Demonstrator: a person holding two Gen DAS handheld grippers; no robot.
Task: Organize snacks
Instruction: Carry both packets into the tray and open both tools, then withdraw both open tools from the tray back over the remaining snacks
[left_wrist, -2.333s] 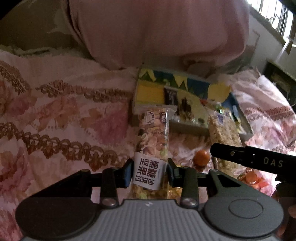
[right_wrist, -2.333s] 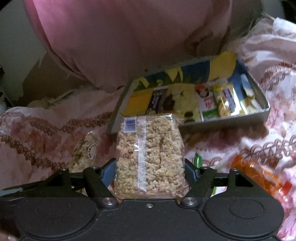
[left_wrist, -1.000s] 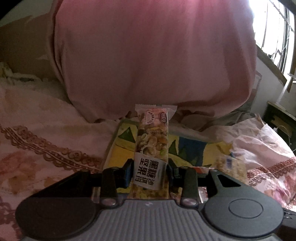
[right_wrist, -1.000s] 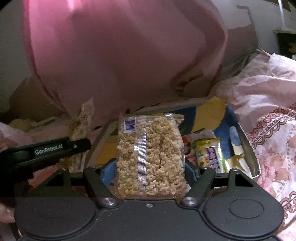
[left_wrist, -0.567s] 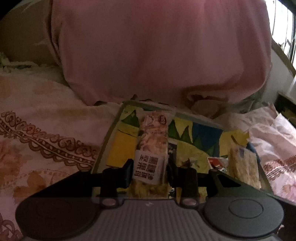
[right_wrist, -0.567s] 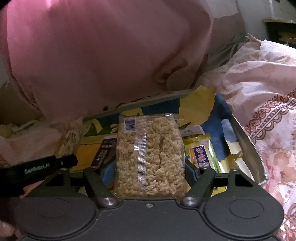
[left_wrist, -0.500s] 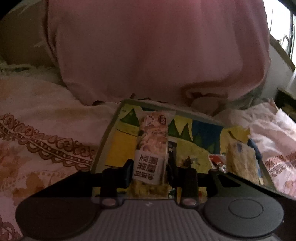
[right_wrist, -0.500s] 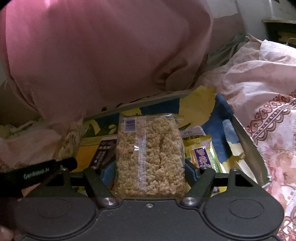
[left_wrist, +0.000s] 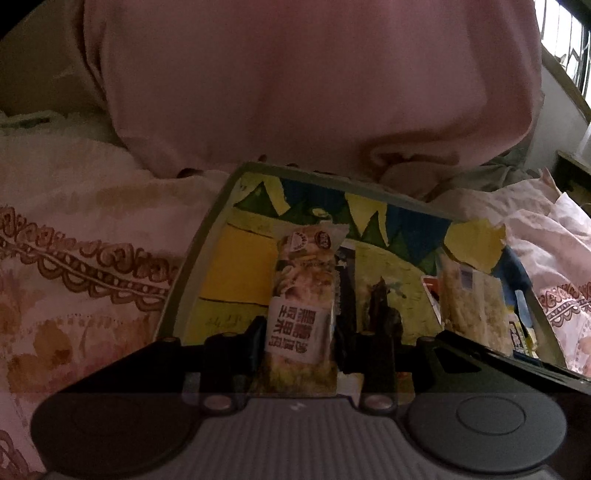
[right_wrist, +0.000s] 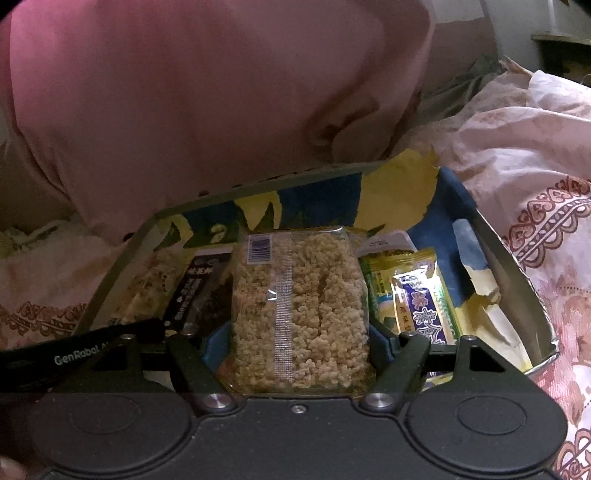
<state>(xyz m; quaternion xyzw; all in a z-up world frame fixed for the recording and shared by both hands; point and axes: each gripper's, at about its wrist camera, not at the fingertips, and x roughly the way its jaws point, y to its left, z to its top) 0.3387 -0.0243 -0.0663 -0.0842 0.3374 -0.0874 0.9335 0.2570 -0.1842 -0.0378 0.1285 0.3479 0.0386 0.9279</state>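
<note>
Left wrist view: left gripper (left_wrist: 299, 332) is clamped on a nut bar (left_wrist: 304, 295), both pads pressed against its white label. The bar stands lengthwise over the tray (left_wrist: 192, 266), near the tray's left half, its far end toward the back wall. Whether the bar touches the tray floor cannot be told. A rice cake pack (left_wrist: 469, 302) shows toward the tray's right side. The tray sits on a floral bedspread (left_wrist: 81, 229), its back edge against a pink pillow (left_wrist: 295, 81).

Right wrist view: right gripper (right_wrist: 295, 332) grips the rice cake pack (right_wrist: 301, 317) by its two long sides, barcode end away from the camera. The pack is over the middle of the tray (right_wrist: 513, 266). Inside the tray, a dark packet (right_wrist: 203, 291) lies just left of the pack, and a green-yellow packet (right_wrist: 413, 295) just right of it. The left gripper's finger (right_wrist: 85, 350) enters at the tray's near left corner.
</note>
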